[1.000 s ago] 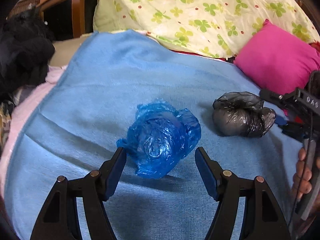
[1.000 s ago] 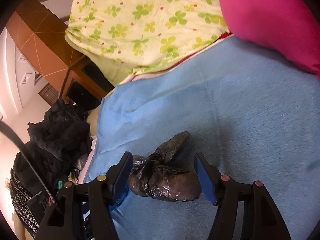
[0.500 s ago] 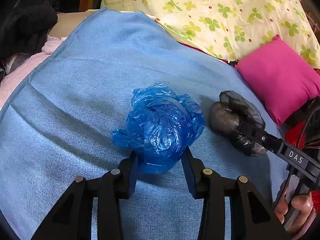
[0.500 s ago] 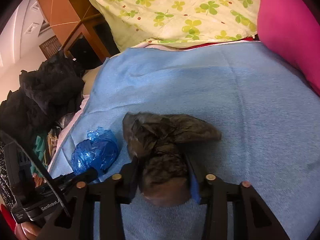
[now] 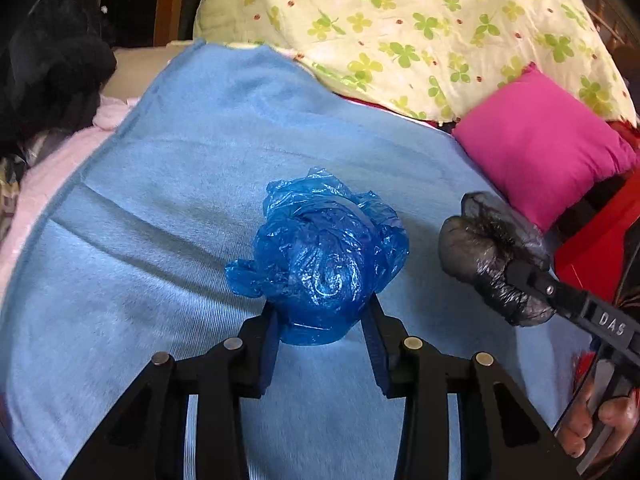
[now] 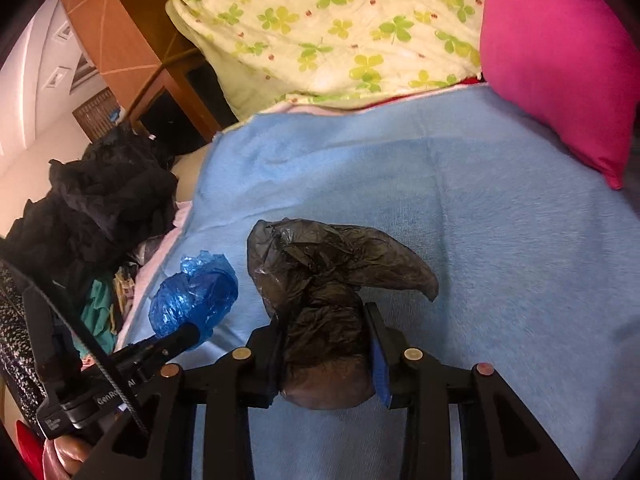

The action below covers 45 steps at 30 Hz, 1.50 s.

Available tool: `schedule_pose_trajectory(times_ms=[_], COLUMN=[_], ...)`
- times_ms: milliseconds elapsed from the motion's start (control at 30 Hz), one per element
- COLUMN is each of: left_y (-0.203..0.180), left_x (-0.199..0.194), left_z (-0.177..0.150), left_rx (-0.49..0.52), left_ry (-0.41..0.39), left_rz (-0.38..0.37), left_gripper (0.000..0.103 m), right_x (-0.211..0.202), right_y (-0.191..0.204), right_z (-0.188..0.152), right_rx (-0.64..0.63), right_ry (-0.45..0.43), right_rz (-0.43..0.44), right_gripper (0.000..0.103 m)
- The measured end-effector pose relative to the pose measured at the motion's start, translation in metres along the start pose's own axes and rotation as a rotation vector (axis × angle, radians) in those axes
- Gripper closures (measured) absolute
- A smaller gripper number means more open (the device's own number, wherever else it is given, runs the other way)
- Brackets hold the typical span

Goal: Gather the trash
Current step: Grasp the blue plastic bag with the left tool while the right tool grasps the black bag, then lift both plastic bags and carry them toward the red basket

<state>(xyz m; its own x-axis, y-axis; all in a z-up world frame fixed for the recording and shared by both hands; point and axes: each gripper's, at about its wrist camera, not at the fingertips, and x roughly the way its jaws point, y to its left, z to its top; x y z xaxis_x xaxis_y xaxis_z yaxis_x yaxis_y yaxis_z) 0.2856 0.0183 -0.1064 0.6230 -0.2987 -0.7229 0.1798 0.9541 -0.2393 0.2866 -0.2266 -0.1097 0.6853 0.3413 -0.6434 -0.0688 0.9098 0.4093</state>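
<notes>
i count two knotted bags. what is inside them i cannot tell, as the plastic hides it. my left gripper (image 5: 322, 322) is pinching the blue bag (image 5: 320, 256) at its lower end, both fingers pressed into the plastic, with the bag above the blue blanket (image 5: 180, 184). my right gripper (image 6: 326, 354) is clamped on the black bag (image 6: 320, 300), whose loose flap sticks out to the right above the fingers. the two bags are near each other, apart. there are two pillows: one with green clover print (image 5: 420, 28) and one pink pillow (image 5: 544, 148), both at the blanket's far edge. the right wrist view alone shows a wooden cabinet (image 6: 120, 28) and more of the dark clothes pile (image 6: 100, 200); the left wrist view alone shows my hand (image 5: 596, 428) on the right gripper's handle.
</notes>
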Motion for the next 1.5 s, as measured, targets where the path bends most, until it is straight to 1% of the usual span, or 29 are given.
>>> schedule_pose_trajectory(times_ms=[233,433,500,567,733,867,1033,1100,1167,1233,1267,1333,1367,1400,1433,1500], left_y=[-0.03,-0.055,-0.063,-0.068,-0.079,-0.085,-0.086,-0.085,-0.08,-0.073,-0.068,-0.062,-0.059,-0.057,-0.056,-0.054], left_x=[-0.041,-0.078,-0.091,-0.1,-0.115,-0.117,-0.113,-0.105,-0.093,-0.077,-0.072,-0.067,-0.066,-0.067,-0.069,-0.073], left_z=[-0.026,-0.045,-0.057,-0.069,-0.101,-0.115,-0.123,-0.124,-0.125,-0.125,-0.125,-0.123,-0.122,-0.12,-0.119,-0.118], left_rx=[0.07,0.124,0.144,0.155,0.174,0.177,0.178,0.177,0.158,0.124,0.1,0.058,0.041,0.028,0.023,0.023], left_ry=[-0.044,-0.116,-0.145,-0.156,-0.166,-0.148,-0.127,-0.097,-0.048,0.033,0.056,0.083,0.086,0.08,0.072,0.055], left_rz=[0.04,0.071,0.096,0.116,0.141,0.13,0.13,0.123,0.106,0.084,0.076,0.049,0.036,0.03,0.03,0.032], left_gripper=[0.062,0.062,0.062,0.062,0.062,0.062,0.062,0.061,0.061,0.061,0.06,0.05,0.042,0.036,0.034,0.029], right_x=[-0.066,-0.123,-0.138,-0.155,-0.184,-0.19,-0.184,-0.176,-0.165,-0.153,-0.147,-0.137,-0.134,-0.132,-0.131,-0.131], right_y=[0.011,0.016,0.016,0.017,0.02,0.019,0.014,0.01,0.004,-0.002,-0.005,-0.011,-0.014,-0.017,-0.018,-0.019], right_z=[-0.028,-0.062,-0.075,-0.09,-0.114,-0.13,-0.14,-0.141,-0.14,-0.14,-0.14,-0.14,-0.14,-0.14,-0.139,-0.137], right_rx=[-0.007,-0.022,-0.026,-0.042,-0.078,-0.099,-0.109,-0.102,-0.089,-0.072,-0.057,-0.033,-0.021,-0.005,0.003,0.008], right_ry=[-0.091,-0.168,-0.182,-0.198,-0.22,-0.179,-0.113,-0.073,-0.025,0.026,0.051,0.101,0.119,0.131,0.137,0.142], right_rz=[-0.006,-0.012,-0.017,-0.031,-0.053,-0.077,-0.111,-0.128,-0.157,-0.175,-0.187,-0.193,-0.195,-0.192,-0.184,-0.172], right_gripper=[0.065,0.065,0.065,0.065,0.065,0.065,0.065,0.065,0.065,0.065,0.065,0.063,0.063,0.062,0.057,0.051])
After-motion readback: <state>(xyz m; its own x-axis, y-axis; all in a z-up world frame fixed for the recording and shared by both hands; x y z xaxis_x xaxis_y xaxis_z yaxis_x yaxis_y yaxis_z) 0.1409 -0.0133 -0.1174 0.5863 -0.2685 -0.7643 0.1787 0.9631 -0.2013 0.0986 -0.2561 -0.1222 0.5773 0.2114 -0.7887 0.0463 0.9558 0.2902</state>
